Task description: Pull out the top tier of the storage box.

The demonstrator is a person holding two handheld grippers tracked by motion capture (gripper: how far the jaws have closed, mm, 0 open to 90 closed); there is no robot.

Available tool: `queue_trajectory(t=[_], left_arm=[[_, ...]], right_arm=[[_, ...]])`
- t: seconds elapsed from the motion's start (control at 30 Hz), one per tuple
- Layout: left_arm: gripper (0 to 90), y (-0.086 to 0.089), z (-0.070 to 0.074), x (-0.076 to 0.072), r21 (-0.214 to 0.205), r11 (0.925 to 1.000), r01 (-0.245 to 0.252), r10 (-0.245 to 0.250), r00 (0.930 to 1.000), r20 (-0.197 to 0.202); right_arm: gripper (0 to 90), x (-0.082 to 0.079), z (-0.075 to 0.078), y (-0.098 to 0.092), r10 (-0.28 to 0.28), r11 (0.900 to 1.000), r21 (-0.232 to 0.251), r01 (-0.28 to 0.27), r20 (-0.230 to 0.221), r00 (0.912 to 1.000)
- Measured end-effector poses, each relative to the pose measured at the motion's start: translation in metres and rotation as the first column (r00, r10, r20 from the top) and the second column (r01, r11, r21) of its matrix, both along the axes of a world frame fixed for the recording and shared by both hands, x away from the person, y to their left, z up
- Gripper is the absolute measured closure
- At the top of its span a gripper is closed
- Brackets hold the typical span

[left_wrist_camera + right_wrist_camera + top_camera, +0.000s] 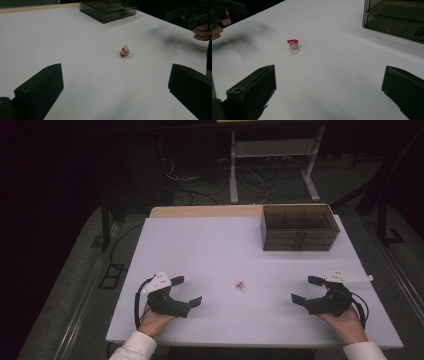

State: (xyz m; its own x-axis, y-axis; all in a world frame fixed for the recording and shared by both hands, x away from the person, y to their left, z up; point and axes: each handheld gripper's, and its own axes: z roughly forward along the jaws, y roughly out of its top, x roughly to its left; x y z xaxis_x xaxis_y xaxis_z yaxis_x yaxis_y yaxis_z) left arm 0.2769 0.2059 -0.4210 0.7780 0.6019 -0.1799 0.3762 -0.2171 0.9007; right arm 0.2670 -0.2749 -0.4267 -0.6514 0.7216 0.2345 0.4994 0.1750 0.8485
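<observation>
We begin with the white worktop [210, 245], which lies nearly bare before us, with the dark floor and its cables beyond the far edge. At the far right corner stands the smoky, see-through drawer box [299, 227], its drawers seemingly pushed in as far as we can tell, with small handles facing us. Nearer to us come our two tools: the left hand-held gripper [190, 291] rests near the front left of the worktop with its jaws spread wide and nothing between them, and the right hand-held gripper [303, 290] rests near the front right, likewise wide apart and empty. Both point inward, toward the middle. Smallest of all is the little red-and-clear trinket [241, 285], lying by itself on the worktop between the two tools and well apart from each; in the left gripper view the same piece [124, 52] sits ahead of the open jaws, and in the right gripper view [293, 46] it shows a red top over a clear ring-like base, though we cannot make out what it is. We judge the work to be at its very start: nothing is grasped, the trinket is untouched, and the box looks unopened. What seems left is everything, namely reaching for the trinket, closing on it, and probably carrying it to the box.
</observation>
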Motion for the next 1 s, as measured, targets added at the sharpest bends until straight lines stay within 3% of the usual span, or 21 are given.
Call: queue_trajectory(t=[1.0], left_arm=[[0.0,0.0001,-0.0001,-0.0003,0.0,1.0,0.005,-0.005,1.0,-0.004]], right_arm=[[0.0,-0.0002,0.0018,-0.0028,0.009,0.9997,0.022,-0.008,-0.019,0.9998]])
